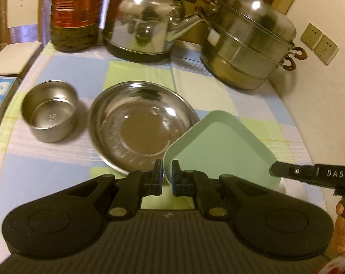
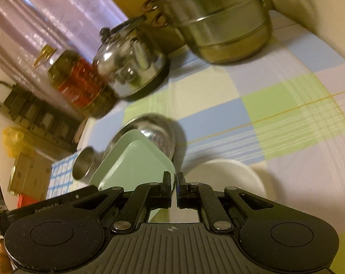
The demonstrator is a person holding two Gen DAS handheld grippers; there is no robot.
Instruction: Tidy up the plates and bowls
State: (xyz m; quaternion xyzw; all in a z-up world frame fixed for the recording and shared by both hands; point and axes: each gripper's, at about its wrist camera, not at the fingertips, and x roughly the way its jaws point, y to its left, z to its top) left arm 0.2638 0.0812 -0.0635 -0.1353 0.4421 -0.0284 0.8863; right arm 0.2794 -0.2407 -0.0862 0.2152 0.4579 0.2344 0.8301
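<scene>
Left gripper: clamped on green plate rim.
Right gripper: marked "DAS", pinching the opposite rim.
Green plate: tilted, held over steel plate on checked tablecloth.
Steel bowl: just left of steel plate.
Left gripper lettering: "GenRobot.AI".

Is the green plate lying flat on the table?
No: in the left wrist view the green plate is lifted and tilted, its rim clamped by the left gripper over the steel plate.

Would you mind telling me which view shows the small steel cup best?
The left wrist view: the small steel cup stands fully visible, open top and inside showing. In the right wrist view it is blurred and partly hidden behind the green plate.
</scene>
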